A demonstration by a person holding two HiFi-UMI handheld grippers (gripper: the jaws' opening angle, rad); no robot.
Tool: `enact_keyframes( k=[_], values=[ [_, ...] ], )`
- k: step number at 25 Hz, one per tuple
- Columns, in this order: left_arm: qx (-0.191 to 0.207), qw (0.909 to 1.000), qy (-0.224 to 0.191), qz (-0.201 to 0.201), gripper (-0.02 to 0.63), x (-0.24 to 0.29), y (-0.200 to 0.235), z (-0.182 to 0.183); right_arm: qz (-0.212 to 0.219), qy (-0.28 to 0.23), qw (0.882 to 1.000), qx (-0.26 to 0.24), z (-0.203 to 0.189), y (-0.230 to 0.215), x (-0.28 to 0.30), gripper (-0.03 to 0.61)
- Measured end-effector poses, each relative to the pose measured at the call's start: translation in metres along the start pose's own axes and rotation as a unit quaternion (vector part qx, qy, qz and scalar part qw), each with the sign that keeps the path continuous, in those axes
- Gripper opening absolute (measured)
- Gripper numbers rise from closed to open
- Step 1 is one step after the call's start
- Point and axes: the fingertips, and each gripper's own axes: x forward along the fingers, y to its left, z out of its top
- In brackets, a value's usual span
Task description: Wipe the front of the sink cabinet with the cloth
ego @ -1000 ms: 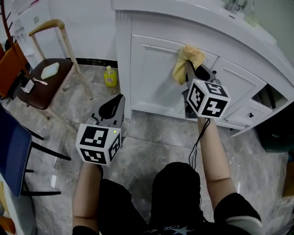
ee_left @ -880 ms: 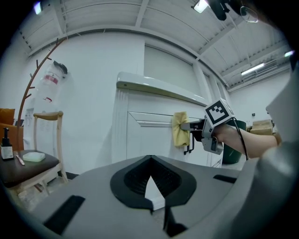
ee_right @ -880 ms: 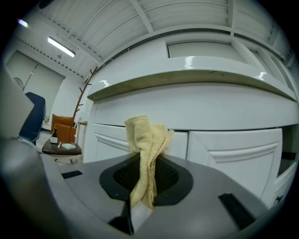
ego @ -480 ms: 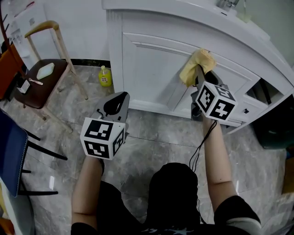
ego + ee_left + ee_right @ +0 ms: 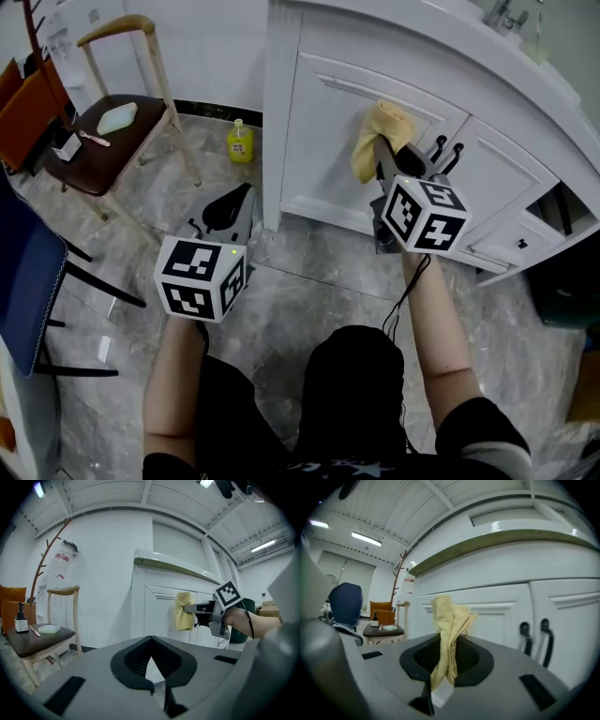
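- Right hand-held gripper (image 5: 382, 150): jaws clamped on the yellow cloth (image 5: 379, 129), whose bunched free end lies against the upper door panel of the sink cabinet (image 5: 323, 178).
- Cloth: likely soft, light and limp; best gripped at its gathered middle, so a loose pad meets the door.
- Left hand-held gripper (image 5: 236, 199): jaws together, empty, low over the floor.
- Obstacles: two black door handles (image 5: 448, 156) just right of the cloth; yellow bottle (image 5: 240, 142) and chair (image 5: 117, 117) well apart, leftward.

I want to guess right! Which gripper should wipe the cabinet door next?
Right. The right gripper pinches the yellow cloth at the cabinet door; the left gripper is shut, empty, away from it.
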Motion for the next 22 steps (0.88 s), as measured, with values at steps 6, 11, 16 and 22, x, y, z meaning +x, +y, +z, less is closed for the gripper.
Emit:
enact_keyframes(
  k=[6,11,16,22],
  values=[
    [-0.015,0.9994,0.015,0.027,0.015,-0.02,0.026,-0.02,0.077,0.014,0.996,-0.03,-0.019,0.078,0.052,0.066],
    [-0.017,0.9991,0.026,0.029,0.015,-0.023,0.028,-0.031,0.072,0.028,0.996,-0.043,-0.025,0.095,0.082,0.066],
    [-0.02,0.9993,0.021,0.024,0.015,-0.022,0.027,-0.031,0.036,0.028,0.998,-0.042,-0.028,0.071,0.079,0.066],
    [-0.019,0.9995,0.021,0.01,0.015,-0.008,0.012,-0.031,-0.001,0.034,0.999,-0.028,-0.038,0.026,0.057,0.067]
  ],
)
